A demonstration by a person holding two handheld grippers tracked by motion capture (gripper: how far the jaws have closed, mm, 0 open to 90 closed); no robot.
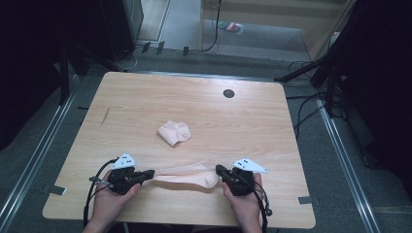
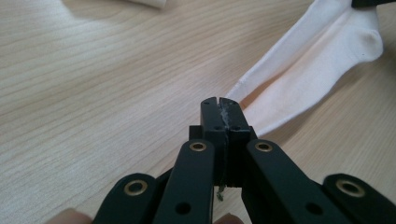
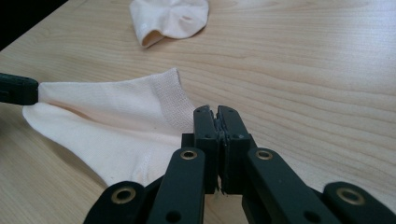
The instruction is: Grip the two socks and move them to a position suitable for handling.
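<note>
Both grippers, left and right, pinch the stretched sock; overpulling risks a slipped edge.

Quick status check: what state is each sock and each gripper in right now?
Stretched sock: lying flat on the table, pulled lengthwise between both grippers.
Second sock: bunched up, lying apart mid-table, untouched.
Left gripper: jaws shut, pinching one end of the stretched sock.
Right gripper: jaws shut, pinching the other end.
</note>
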